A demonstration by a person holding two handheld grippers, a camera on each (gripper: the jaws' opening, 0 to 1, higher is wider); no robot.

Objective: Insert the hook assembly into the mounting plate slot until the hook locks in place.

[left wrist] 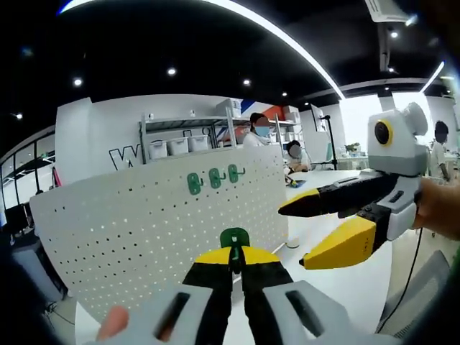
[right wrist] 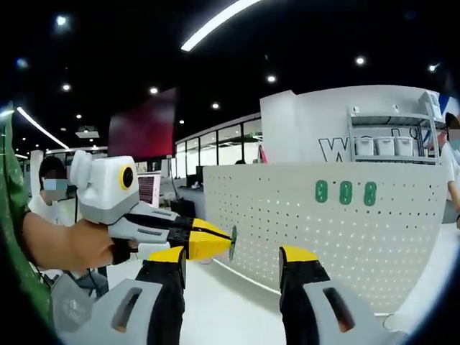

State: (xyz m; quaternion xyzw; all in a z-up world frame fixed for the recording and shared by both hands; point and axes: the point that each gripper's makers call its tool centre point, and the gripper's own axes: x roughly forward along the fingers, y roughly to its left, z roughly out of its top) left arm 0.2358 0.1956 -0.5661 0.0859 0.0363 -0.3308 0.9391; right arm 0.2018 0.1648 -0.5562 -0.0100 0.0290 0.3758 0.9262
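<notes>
Here the left gripper [left wrist: 235, 256] has its yellow-tipped jaws pressed together on a green hook [left wrist: 234, 238], whose rounded top stands just above the tips in the left gripper view. In the right gripper view that same gripper [right wrist: 215, 243] comes in from the left, held by a hand [right wrist: 68, 246], and the hook [right wrist: 233, 242] shows edge-on as a thin green disc at its tips, near the face of the board but, as far as can be told, not touching it. The white perforated board [left wrist: 144, 223] stands upright straight ahead of the left jaws, and 3 green hooks [left wrist: 213, 179] already sit in a row near its upper edge, above and beyond the held one. The right gripper [right wrist: 233, 262] has its jaws spread wide with nothing between them; ahead of it stands the board [right wrist: 345, 237], with the 3 hooks [right wrist: 346, 192] up and to the right of the jaws. In the left gripper view the right gripper [left wrist: 309, 233] enters from the right, its jaws apart, a hand [left wrist: 438, 208] behind it. A white table [left wrist: 338, 287] lies under the jaws. Beyond the board a shelf [left wrist: 180, 144] holds white bins, and people sit in the background.
</notes>
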